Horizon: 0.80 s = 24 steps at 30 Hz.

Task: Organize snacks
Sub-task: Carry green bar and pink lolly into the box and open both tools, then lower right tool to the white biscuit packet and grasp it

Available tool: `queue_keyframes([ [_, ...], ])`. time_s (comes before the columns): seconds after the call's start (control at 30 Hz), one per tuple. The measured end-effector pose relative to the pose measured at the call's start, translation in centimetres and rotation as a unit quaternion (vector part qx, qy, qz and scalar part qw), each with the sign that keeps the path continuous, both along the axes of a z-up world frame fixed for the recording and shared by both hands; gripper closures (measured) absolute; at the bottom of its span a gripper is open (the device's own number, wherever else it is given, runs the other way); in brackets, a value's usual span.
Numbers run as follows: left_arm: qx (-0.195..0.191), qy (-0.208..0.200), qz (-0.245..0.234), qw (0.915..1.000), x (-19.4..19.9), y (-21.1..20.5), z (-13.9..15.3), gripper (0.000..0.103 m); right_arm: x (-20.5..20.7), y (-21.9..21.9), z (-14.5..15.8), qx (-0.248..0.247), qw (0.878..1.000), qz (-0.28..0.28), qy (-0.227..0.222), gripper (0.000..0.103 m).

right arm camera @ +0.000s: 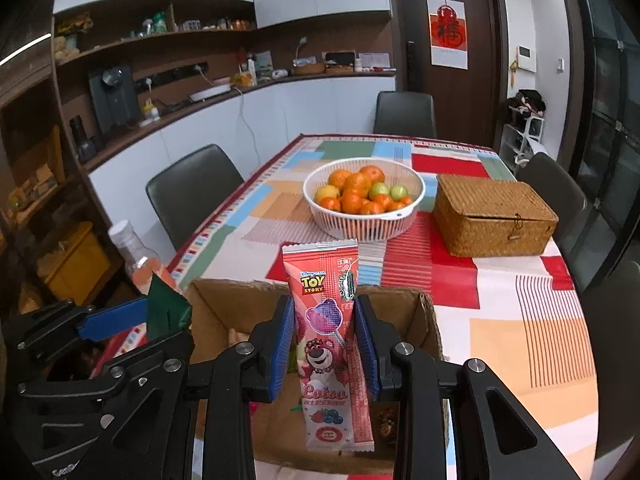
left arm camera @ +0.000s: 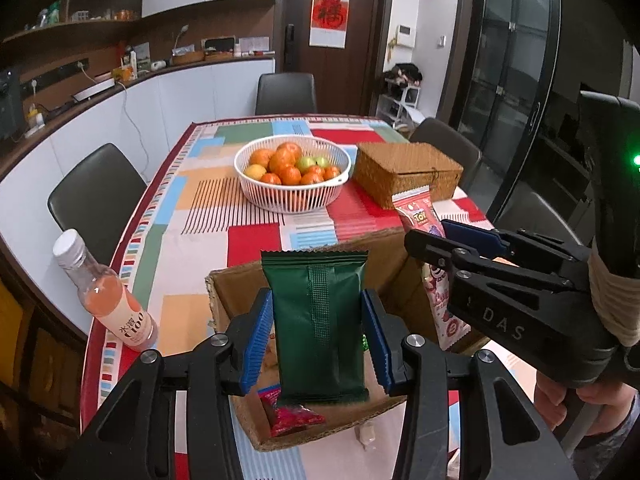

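Note:
My left gripper (left arm camera: 316,340) is shut on a dark green snack packet (left arm camera: 320,320), held upright over an open cardboard box (left arm camera: 224,300). A small red snack packet (left arm camera: 292,420) lies in the box. My right gripper (right arm camera: 325,344) is shut on a pink Toy Story lollipop packet (right arm camera: 332,344), held upright over the same box (right arm camera: 428,320). In the left wrist view the right gripper (left arm camera: 440,236) sits at the right with the pink packet (left arm camera: 418,212). In the right wrist view the left gripper (right arm camera: 116,320) holds the green packet (right arm camera: 166,312) at the left.
A white basket of oranges (left arm camera: 292,176) and a closed wicker box (left arm camera: 408,172) stand behind the cardboard box. A bottle of pink drink (left arm camera: 108,296) stands near the table's left edge. Dark chairs (left arm camera: 96,188) surround the table with its patterned cloth (left arm camera: 200,200).

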State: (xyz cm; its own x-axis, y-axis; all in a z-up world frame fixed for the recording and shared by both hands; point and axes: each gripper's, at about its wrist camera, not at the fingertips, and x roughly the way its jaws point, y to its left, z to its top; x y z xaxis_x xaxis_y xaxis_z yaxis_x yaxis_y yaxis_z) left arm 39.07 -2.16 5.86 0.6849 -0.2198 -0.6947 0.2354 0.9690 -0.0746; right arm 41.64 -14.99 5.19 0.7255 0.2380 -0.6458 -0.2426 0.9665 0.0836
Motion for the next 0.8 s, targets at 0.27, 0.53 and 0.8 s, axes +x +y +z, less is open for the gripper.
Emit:
queue_keyframes([
  [0.27, -0.001, 0.008, 0.010, 0.9999, -1.3, 0.5, -0.5, 0.044, -0.9, -1.3, -0.7, 0.002, 1.000, -0.020, 0.009, 0.057],
  [0.53, 0.000, -0.017, 0.012, 0.9998, -5.9, 0.3, -0.1, 0.040, -6.4, -2.0, -0.7, -0.017, 1.000, -0.003, -0.012, 0.057],
  [0.8, -0.003, -0.027, -0.005, 0.9996, -10.8, -1.1, -0.5, 0.037, -11.6, -2.8, -1.0, -0.030, 0.999, 0.012, -0.019, 0.057],
])
